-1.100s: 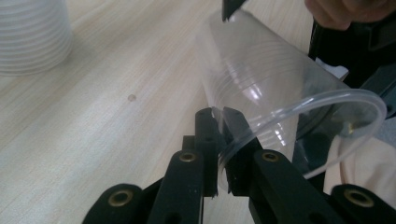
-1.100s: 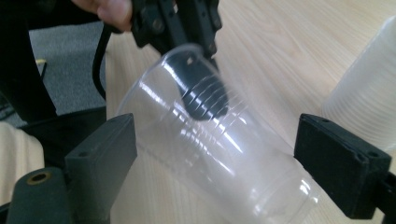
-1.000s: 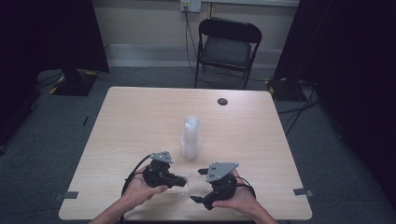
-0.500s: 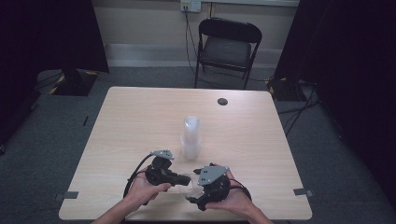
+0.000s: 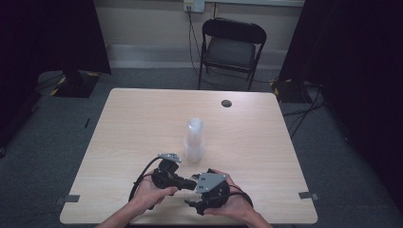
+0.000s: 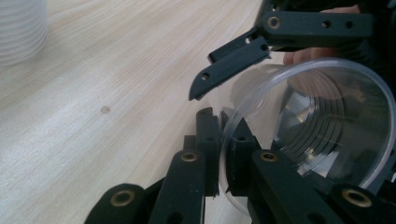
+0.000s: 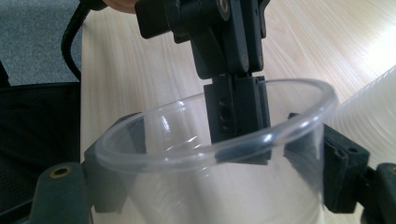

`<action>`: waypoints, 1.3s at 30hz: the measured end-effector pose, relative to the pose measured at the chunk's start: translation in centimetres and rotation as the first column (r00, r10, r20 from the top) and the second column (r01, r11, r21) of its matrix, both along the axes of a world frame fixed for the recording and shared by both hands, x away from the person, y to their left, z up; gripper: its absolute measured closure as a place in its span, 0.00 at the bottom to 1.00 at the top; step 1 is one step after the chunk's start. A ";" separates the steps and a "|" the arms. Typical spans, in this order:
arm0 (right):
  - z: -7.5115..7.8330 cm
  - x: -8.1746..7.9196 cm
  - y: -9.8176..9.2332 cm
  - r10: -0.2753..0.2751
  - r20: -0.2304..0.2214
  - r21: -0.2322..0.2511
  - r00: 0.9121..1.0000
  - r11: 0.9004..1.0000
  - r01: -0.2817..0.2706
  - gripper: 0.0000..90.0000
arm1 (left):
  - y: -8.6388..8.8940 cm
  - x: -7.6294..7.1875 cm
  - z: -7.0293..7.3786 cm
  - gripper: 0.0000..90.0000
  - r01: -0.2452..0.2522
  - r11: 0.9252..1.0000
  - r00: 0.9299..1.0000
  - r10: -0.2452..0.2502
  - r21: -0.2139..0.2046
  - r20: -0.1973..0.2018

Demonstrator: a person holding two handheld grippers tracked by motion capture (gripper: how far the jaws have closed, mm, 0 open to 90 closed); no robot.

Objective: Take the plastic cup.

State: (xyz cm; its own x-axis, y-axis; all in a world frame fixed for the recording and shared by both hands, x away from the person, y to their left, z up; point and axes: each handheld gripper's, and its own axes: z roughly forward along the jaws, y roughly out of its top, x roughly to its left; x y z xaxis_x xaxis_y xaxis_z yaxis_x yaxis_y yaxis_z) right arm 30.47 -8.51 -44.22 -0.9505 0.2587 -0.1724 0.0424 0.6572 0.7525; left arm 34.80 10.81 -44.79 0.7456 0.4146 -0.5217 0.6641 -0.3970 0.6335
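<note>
Wooden table (image 5: 142,123): 2 grippers grip 1 clear cup (image 6: 317,126).

Counts: 1 wooden table (image 5: 142,128). 1 stack of clear plastic cups (image 5: 194,140), centre; no. of cups in it can't tell. 1 loose clear cup (image 7: 219,154) at 6 o'clock. 2 grippers: left gripper (image 5: 190,183), right gripper (image 5: 194,203). 1 folding chair (image 5: 231,50) at 12. 1 dark round disc (image 5: 226,103) at 1.

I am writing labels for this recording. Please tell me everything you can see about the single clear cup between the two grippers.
The clear cup looks like thin transparent plastic with a rolled rim and faint rings inside. It is empty. The right gripper holds its body from both sides, and the left gripper pinches its rim. It is near the table's front edge, apart from the cup stack.
</note>
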 end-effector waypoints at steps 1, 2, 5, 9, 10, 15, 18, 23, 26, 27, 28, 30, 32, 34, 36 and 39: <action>0.0 0.0 0.0 0.000 0.000 0.000 1.000 1.000 0.000 0.24 | 0.0 0.0 0.0 0.96 0.001 1.000 1.000 -0.001 0.004 -0.003; 0.0 0.0 0.0 -0.001 0.003 0.000 1.000 1.000 0.001 0.24 | 0.1 0.1 -0.1 0.96 0.002 1.000 1.000 -0.002 0.010 -0.005; 0.2 -0.4 0.2 0.003 0.032 -0.004 0.999 1.000 -0.003 0.27 | 0.2 0.4 -0.3 0.96 0.001 0.999 1.000 -0.001 0.032 -0.015; 0.3 -0.5 0.2 0.006 0.033 0.003 0.999 1.000 -0.006 0.28 | 0.4 0.5 -0.3 0.96 -0.009 0.999 1.000 0.011 0.049 -0.024; 0.3 -0.5 0.2 0.006 0.031 0.004 0.999 1.000 -0.006 0.28 | 0.3 0.5 -0.4 0.96 -0.011 0.999 0.999 0.012 0.034 -0.034; 0.1 -0.5 0.4 0.001 0.037 -0.008 0.999 1.000 -0.001 0.30 | 0.3 0.4 -0.5 0.96 -0.028 0.999 0.999 0.029 0.034 -0.024; 0.3 -0.5 0.2 -0.004 0.040 0.000 0.999 1.000 0.004 0.31 | 0.3 0.4 -0.3 0.96 -0.029 0.999 0.999 0.030 0.022 -0.024; 0.3 -0.4 0.1 -0.010 0.044 0.013 0.999 1.000 0.009 0.34 | 0.3 0.3 -0.3 0.94 -0.039 0.999 0.999 0.039 0.007 0.010; 0.5 -0.3 -0.2 -0.033 0.047 0.038 0.998 0.999 0.031 0.34 | 0.4 0.3 -0.2 0.90 -0.050 0.999 0.998 0.051 -0.012 0.030; 0.5 -0.3 -0.2 -0.033 0.047 0.038 0.998 0.999 0.031 0.34 | 0.4 0.2 -0.1 0.90 -0.054 0.998 0.998 0.055 -0.015 0.033; 0.6 -0.1 -0.4 -0.043 0.044 0.048 0.998 0.998 0.041 0.34 | 0.5 0.2 -0.1 0.87 -0.062 0.998 0.997 0.062 -0.016 0.037; 0.7 0.0 -0.5 -0.051 0.045 0.051 0.998 0.998 0.049 0.34 | 0.6 0.2 0.0 0.86 -0.060 0.998 0.997 0.061 -0.029 0.043; 0.7 0.2 -0.7 -0.065 0.039 0.059 0.997 0.996 0.063 0.34 | 0.8 0.1 0.1 0.84 -0.086 0.995 0.995 0.089 -0.052 0.053; 0.6 0.4 -0.9 -0.082 0.035 0.062 0.996 0.995 0.080 0.34 | 1.0 0.2 0.3 0.84 -0.077 0.995 0.994 0.082 -0.071 0.068; 0.6 0.5 -1.0 -0.094 0.030 0.069 0.995 0.993 0.091 0.34 | 1.1 0.0 0.4 0.83 -0.080 0.993 0.992 0.087 -0.084 0.088; 0.7 0.6 -1.1 -0.101 0.030 0.073 0.994 0.992 0.098 0.34 | 1.3 -0.1 0.5 0.82 -0.082 0.992 0.989 0.092 -0.092 0.115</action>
